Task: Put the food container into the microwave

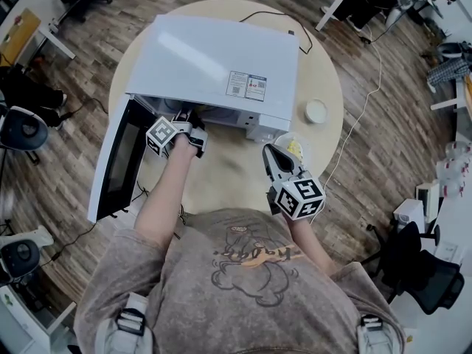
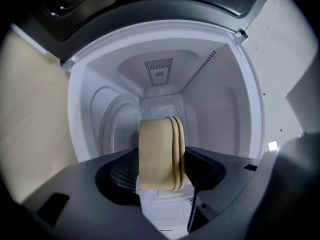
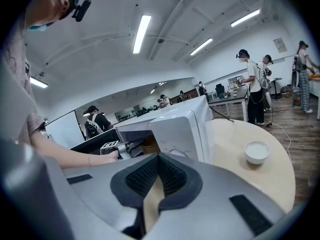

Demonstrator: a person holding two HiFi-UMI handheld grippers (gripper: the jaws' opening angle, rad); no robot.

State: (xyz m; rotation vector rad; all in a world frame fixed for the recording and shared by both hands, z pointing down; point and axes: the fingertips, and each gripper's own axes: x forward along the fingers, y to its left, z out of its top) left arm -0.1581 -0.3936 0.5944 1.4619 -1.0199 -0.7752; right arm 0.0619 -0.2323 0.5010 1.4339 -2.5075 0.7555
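The tan, rounded-rectangular plastic food container [image 2: 160,154] was clamped edge-on between the jaws of the left gripper [image 1: 190,124]. It hung at the mouth of the white box-shaped microwave [image 1: 214,57] and touched none of the inner walls. The likeliest trouble, I judged, was the container clipping the white frame of the opening [image 2: 243,91], or landing hard if let go before it sat on the cavity floor. A smooth lid pinched this way might also slip or tilt. The white cavity [image 2: 160,91] looked bare and roomy on every side of the container, so a straight push inward seemed open. The dark-glass door [image 1: 118,161] stood swung wide at the left, clear of the forearm. The right gripper [image 1: 273,155], jaws pressed together on nothing, hung over the round pale wooden table [image 1: 328,65], near a small white bowl [image 1: 316,110] and well apart from the opening.
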